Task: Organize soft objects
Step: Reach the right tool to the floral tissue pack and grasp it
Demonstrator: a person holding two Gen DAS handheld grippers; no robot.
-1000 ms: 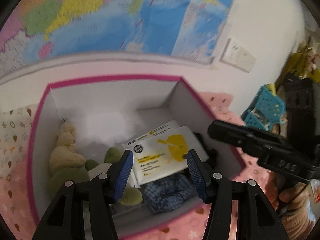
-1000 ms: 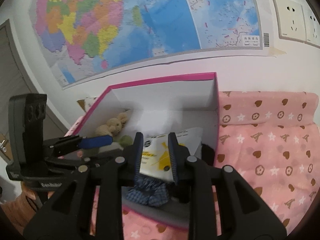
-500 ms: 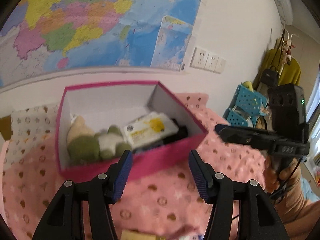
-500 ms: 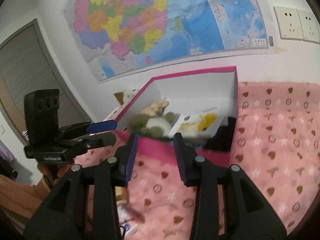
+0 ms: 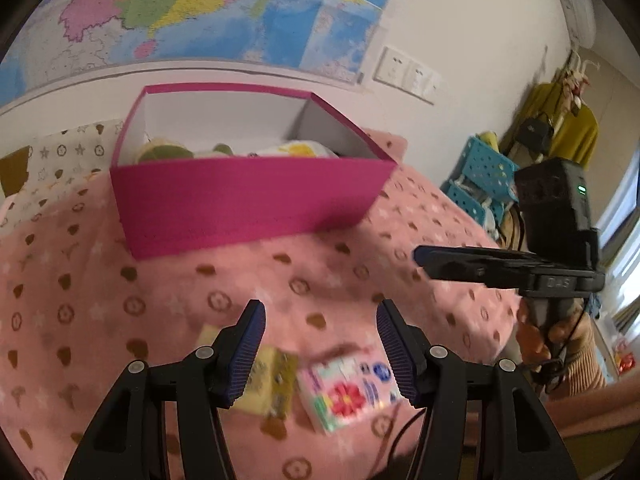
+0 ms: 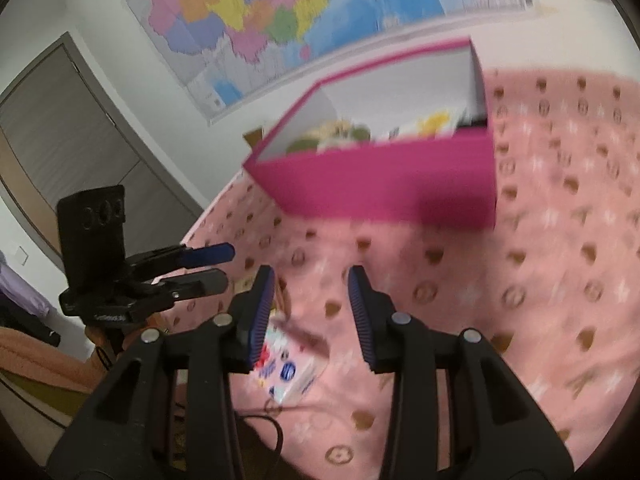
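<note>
A pink box (image 5: 248, 196) sits on the pink patterned blanket (image 5: 80, 300) and holds plush toys (image 5: 162, 152) and a white-and-yellow packet (image 5: 298, 148); it also shows in the right wrist view (image 6: 380, 184). My left gripper (image 5: 320, 336) is open and empty, above a pink floral tissue pack (image 5: 344, 392) and a yellow packet (image 5: 268, 380) on the blanket near the front. My right gripper (image 6: 312, 304) is open and empty, over the blanket beside the tissue pack (image 6: 288, 368). Each gripper shows in the other's view: the right (image 5: 480, 264), the left (image 6: 188, 268).
A map (image 5: 180, 8) hangs on the wall behind the box. Blue baskets (image 5: 480, 176) and a hanging yellow garment (image 5: 568, 128) stand at the right. A grey door (image 6: 72, 140) is at the left. A black cable (image 6: 268, 424) lies at the blanket's front edge.
Both grippers have pulled back and away from the box toward the front of the blanket. The tissue pack and yellow packet have come into view under them.
</note>
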